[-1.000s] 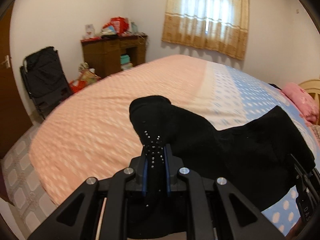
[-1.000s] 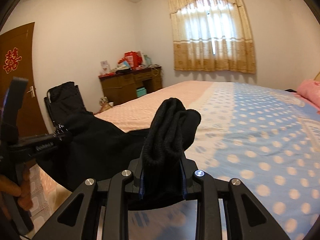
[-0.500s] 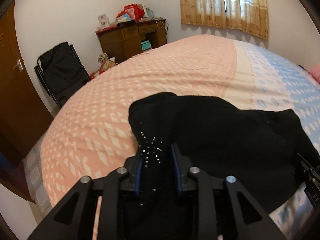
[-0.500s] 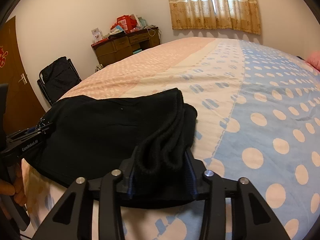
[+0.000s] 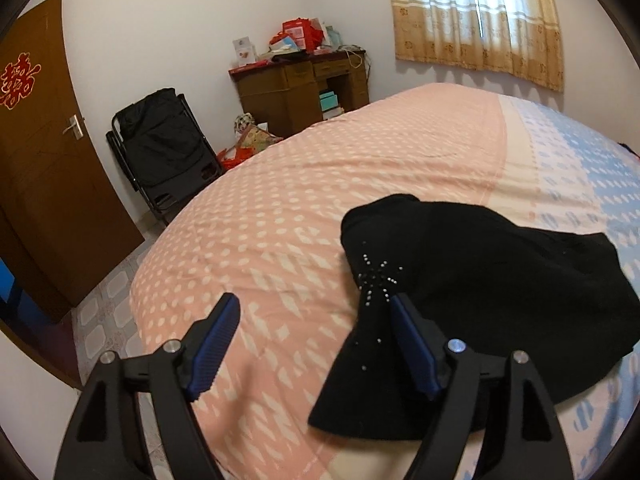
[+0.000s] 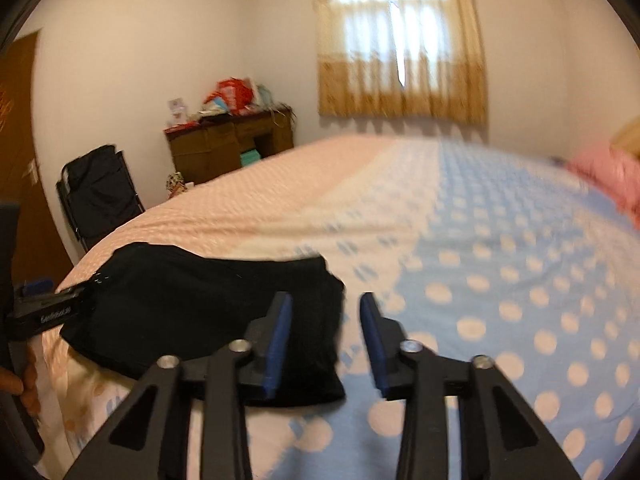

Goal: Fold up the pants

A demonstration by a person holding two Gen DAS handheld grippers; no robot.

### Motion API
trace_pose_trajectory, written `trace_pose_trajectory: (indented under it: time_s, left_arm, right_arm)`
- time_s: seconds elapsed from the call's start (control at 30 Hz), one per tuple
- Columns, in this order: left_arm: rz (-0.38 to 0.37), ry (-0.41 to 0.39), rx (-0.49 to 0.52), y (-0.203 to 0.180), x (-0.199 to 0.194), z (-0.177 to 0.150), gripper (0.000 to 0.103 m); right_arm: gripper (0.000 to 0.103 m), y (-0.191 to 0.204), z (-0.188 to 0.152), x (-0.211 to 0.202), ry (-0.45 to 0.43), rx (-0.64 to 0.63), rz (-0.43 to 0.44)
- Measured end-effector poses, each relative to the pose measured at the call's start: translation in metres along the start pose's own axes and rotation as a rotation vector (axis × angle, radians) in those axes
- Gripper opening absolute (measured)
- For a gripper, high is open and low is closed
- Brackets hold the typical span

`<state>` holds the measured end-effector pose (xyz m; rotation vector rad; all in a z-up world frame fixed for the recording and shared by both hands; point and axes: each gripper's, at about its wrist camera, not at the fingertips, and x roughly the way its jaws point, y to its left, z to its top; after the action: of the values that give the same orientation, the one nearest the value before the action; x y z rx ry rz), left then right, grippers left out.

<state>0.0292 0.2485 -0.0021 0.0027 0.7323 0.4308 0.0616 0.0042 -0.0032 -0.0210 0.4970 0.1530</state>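
Observation:
The black pants (image 5: pixel 492 296) lie folded on the bed near its front edge, with a small pattern of silver studs at the left corner. My left gripper (image 5: pixel 316 328) is open; its right finger touches the pants' left corner, and nothing is held. In the right wrist view the pants (image 6: pixel 192 300) lie flat. My right gripper (image 6: pixel 326 332) is open and empty over their right end. The left gripper (image 6: pixel 44 312) shows at the far left of that view, at the pants' other end.
The bed (image 5: pixel 360 184) has a pink and blue spotted cover. A pink pillow (image 6: pixel 608 176) lies at the far right. A wooden desk (image 5: pixel 300 84) with clutter, a black folding chair (image 5: pixel 160 152) and a brown door (image 5: pixel 44 160) stand beyond the bed's left side.
Both grippers lowered the pants onto the bed and then opened, letting go. The pants now lie flat. The right wrist view is blurred from motion.

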Motion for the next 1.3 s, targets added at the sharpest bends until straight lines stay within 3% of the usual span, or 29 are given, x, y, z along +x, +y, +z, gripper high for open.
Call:
trace_pose_trajectory:
  time_s: [0.13,0.2,0.27,0.33,0.4,0.47,0.57,0.73,0.8,0.93,1.03,1.1,1.3]
  left_arm:
    - [-0.043,-0.039,-0.012,-0.007,-0.013,0.005,0.080]
    - [-0.069,-0.056,-0.007,-0.014,-0.018,0.007,0.080]
    - [-0.097,-0.065,0.010,-0.025,-0.020,0.010,0.080]
    - [-0.133,-0.063,0.031,-0.038,-0.019,0.012,0.080]
    - [-0.194,-0.043,0.051,-0.052,-0.013,0.010,0.080]
    - [-0.230,0.033,0.067,-0.062,0.003,0.004,0.080]
    - [-0.225,0.095,0.060,-0.055,0.021,-0.010,0.081]
    - [-0.259,0.082,0.039,-0.026,0.002,-0.015,0.081]
    - [-0.248,0.055,0.001,-0.013,-0.007,-0.008,0.087]
    - [-0.262,-0.017,-0.089,0.006,-0.008,0.022,0.093]
    - [-0.245,-0.036,-0.077,-0.004,0.011,0.042,0.093]
    - [-0.219,-0.007,-0.054,-0.015,0.033,0.047,0.093]
    - [-0.195,0.126,-0.076,-0.023,0.079,0.035,0.095]
  right_arm:
    - [0.013,0.018,-0.001,0.012,0.039,-0.069,0.056]
    - [0.013,0.019,-0.009,0.030,0.110,-0.079,0.059]
    - [0.013,0.010,-0.024,0.051,0.219,-0.037,0.064]
    - [0.012,0.002,-0.030,0.055,0.222,-0.002,0.090]
    - [0.012,-0.001,-0.028,0.054,0.235,-0.002,0.100]
    - [0.012,-0.003,-0.027,0.053,0.256,-0.015,0.108]
    - [0.012,-0.008,-0.020,0.048,0.276,-0.001,0.120]
    - [0.012,-0.009,0.012,0.036,0.148,0.014,0.126]
    - [0.012,-0.003,0.025,0.049,0.136,-0.002,0.124]
    - [0.012,0.005,0.029,0.102,0.201,0.005,0.131]
    - [0.012,0.003,0.012,0.141,0.288,0.022,0.112]
    - [0.012,0.001,0.009,0.141,0.242,0.023,0.114]
    - [0.013,0.006,0.009,0.141,0.232,-0.011,0.087]
